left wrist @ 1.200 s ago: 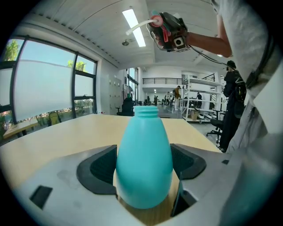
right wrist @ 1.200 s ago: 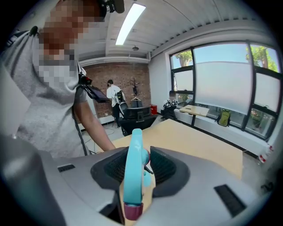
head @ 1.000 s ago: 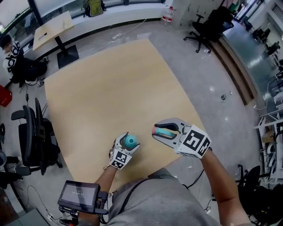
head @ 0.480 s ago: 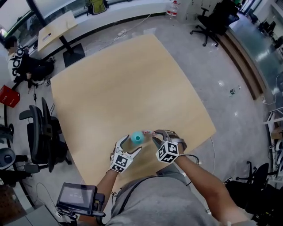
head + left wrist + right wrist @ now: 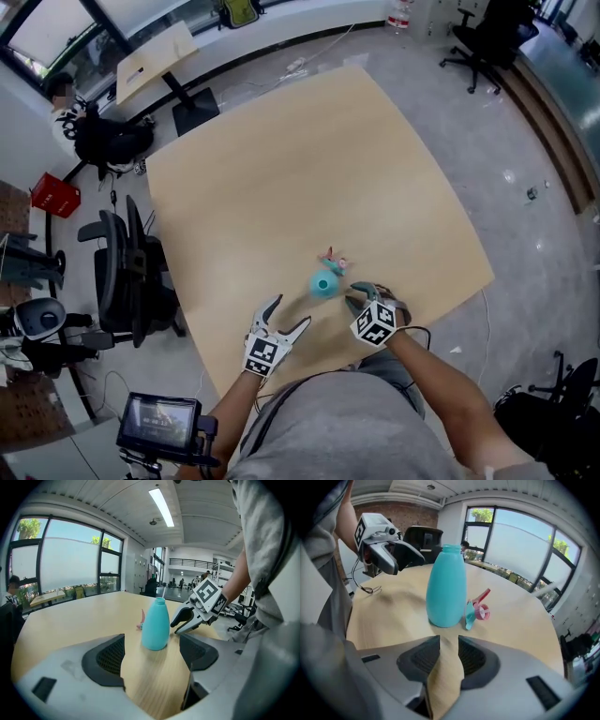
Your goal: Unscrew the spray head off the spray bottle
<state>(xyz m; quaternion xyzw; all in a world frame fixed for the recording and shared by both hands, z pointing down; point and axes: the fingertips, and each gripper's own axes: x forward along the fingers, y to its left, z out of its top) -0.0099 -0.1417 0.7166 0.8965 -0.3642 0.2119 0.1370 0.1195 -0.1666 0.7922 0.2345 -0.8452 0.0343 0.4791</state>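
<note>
The teal spray bottle point(image 5: 324, 283) stands upright on the wooden table point(image 5: 281, 169), its neck bare. The pink and teal spray head point(image 5: 333, 261) lies on the table just past it, touching or nearly touching its base. My left gripper point(image 5: 286, 317) hovers open a short way in front of the bottle point(image 5: 155, 625), holding nothing. To the right of the bottle point(image 5: 446, 592), my right gripper point(image 5: 354, 300) is low over the table; its jaws are narrow and closing, with only tabletop between them. The spray head point(image 5: 477, 611) shows beside the bottle in the right gripper view.
The table's near edge point(image 5: 375, 352) runs just under my grippers. Office chairs point(image 5: 122, 272) stand at the left of the table. A small desk point(image 5: 155, 56) and a seated person point(image 5: 94, 131) are at the far left. Grey floor point(image 5: 525, 187) surrounds the table.
The left gripper has let go of the bottle, which now stands alone. The right gripper has set the spray head down beside it and drawn back. Both grippers have pulled toward me.
</note>
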